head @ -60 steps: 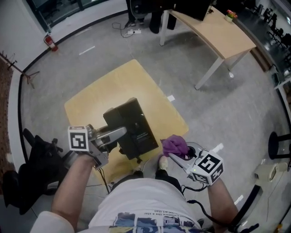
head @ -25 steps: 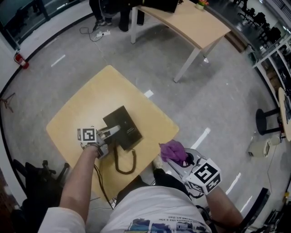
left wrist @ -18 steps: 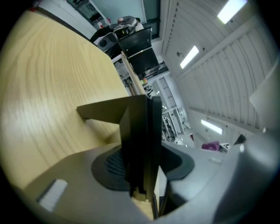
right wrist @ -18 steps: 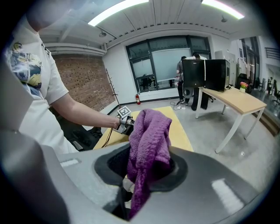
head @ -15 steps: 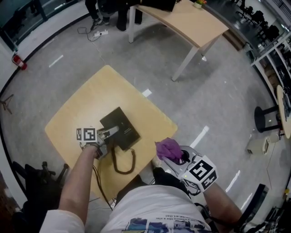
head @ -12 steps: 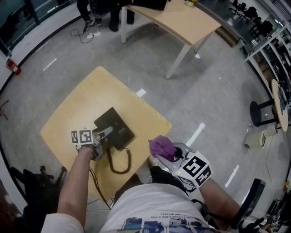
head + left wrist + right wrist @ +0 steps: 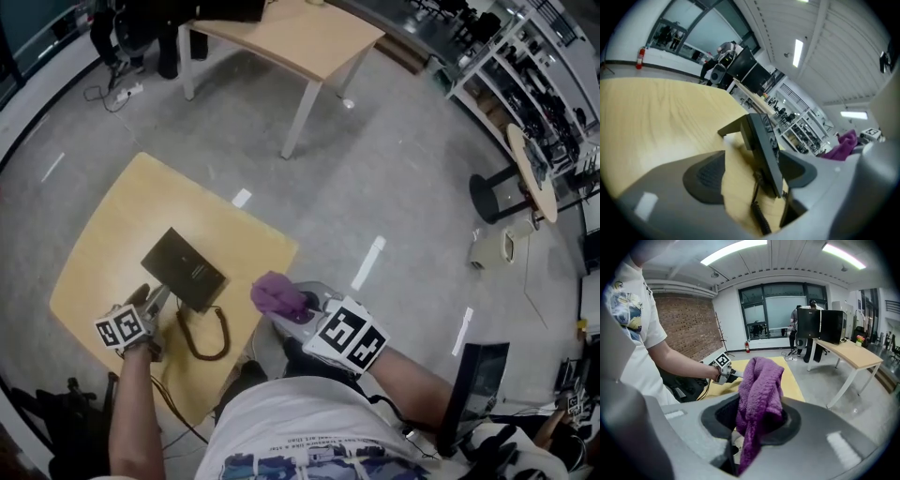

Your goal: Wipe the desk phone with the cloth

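Surface (image 7: 103, 234): wooden, low, on my left.
Desk phone (image 7: 183, 270): lies on it, toward its near side.
Left gripper (image 7: 752, 174): I see jaws opening, phone between them.
Right gripper (image 7: 757, 420): clenched on purple cloth (image 7: 759, 380), right of the surface.

The left gripper (image 7: 157, 300) is held out low on a bare, extended left forearm (image 7: 131, 412). Its jaws are being opened, and an edge of the desk phone (image 7: 183, 270) is seen between them. The right gripper (image 7: 298, 309) is held close to the body on a bent right arm (image 7: 422, 380), with the jaws clamped on the cloth (image 7: 277, 294).
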